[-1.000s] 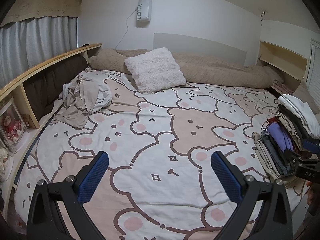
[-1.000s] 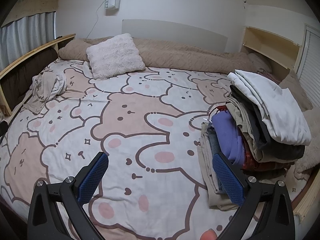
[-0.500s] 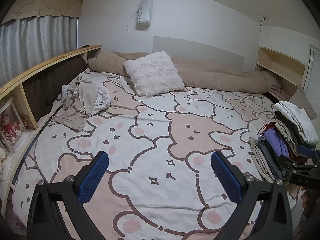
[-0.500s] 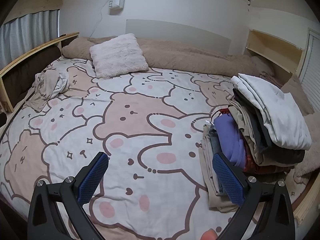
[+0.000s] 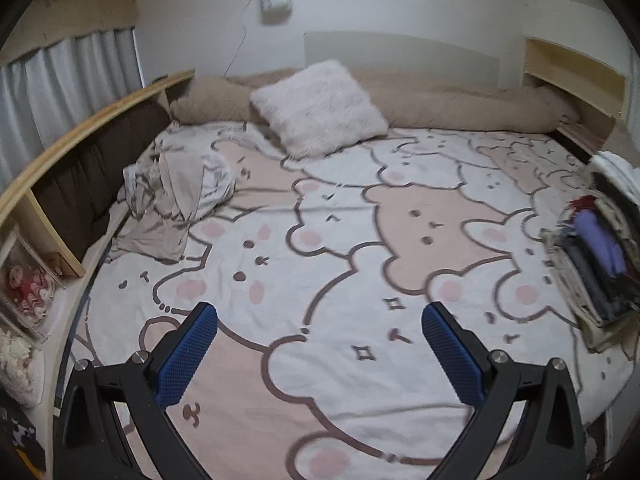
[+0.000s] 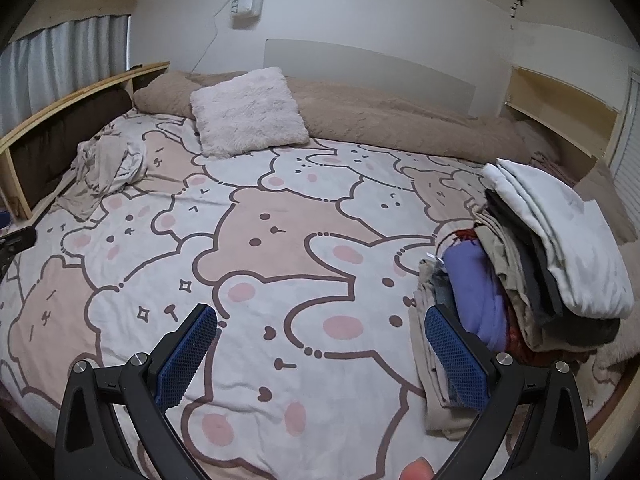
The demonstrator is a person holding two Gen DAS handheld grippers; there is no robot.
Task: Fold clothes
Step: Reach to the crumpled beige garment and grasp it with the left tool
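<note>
Swinging leftward over the last second, the left gripper (image 5: pixel 320 354) now faces more of the crumpled beige and white garment (image 5: pixel 176 192), which lies at the far left edge of the bear-print bed cover (image 5: pixel 344 264), beside the wooden side shelf (image 5: pixel 80 136) and left of the fluffy white pillow (image 5: pixel 320 108). Its jaws are spread wide and hold nothing. The right gripper (image 6: pixel 320 354) has barely shifted, jaws likewise spread and empty, its right finger just in front of the stack of folded clothes (image 6: pixel 540 272) at the cover's right edge. Judging by this turn, the crumpled garment is probably the next piece to fetch and fold.
</note>
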